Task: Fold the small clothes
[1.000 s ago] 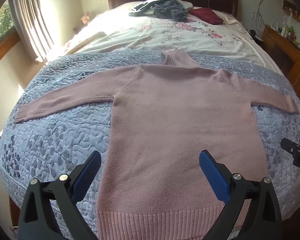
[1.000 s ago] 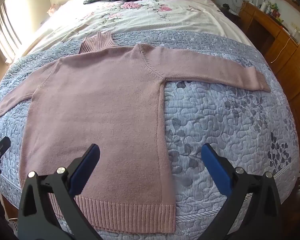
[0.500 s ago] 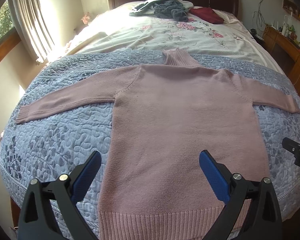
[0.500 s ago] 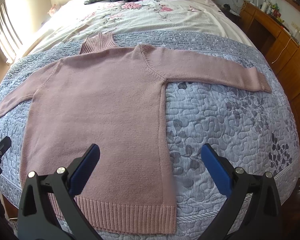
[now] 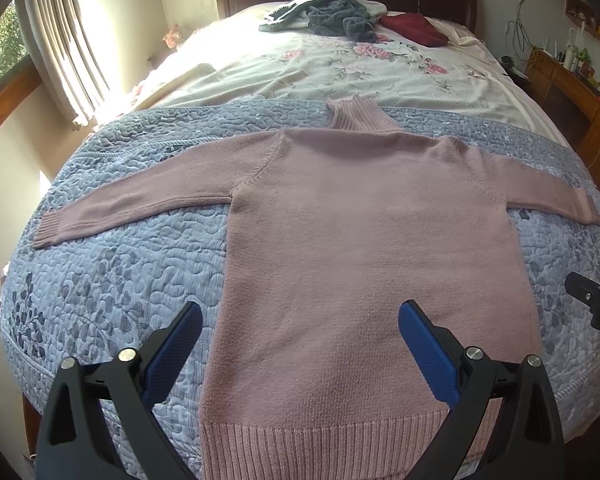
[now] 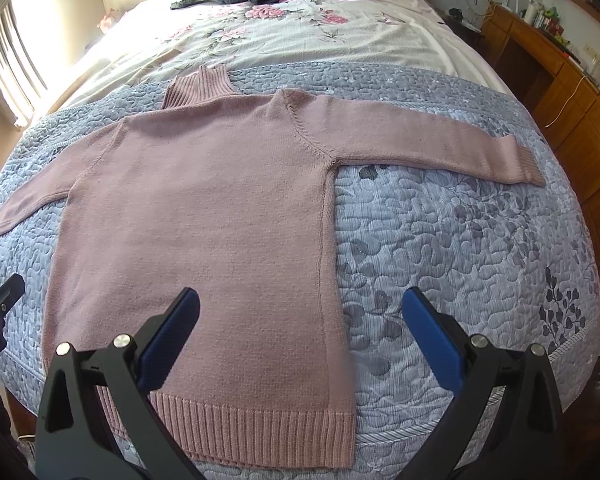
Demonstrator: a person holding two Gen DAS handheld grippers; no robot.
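we're easing back a touch, and the whole pink sweater [image 5: 364,248] now shows flat on the blue quilt [image 5: 112,288], both sleeves out, no fold begun. left gripper [image 5: 300,344] and right gripper [image 6: 300,332] hang above the hem, tongs apart, holding nothing. count: one sweater, two grippers, two garments by the headboard.

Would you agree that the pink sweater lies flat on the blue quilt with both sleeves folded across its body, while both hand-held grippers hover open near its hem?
Not quite: on the pink sweater both sleeves are spread straight out to the sides, not folded in, as the left wrist view shows. It does lie flat on the blue quilt, with the left hand-held gripper and right hand-held gripper open near the hem.
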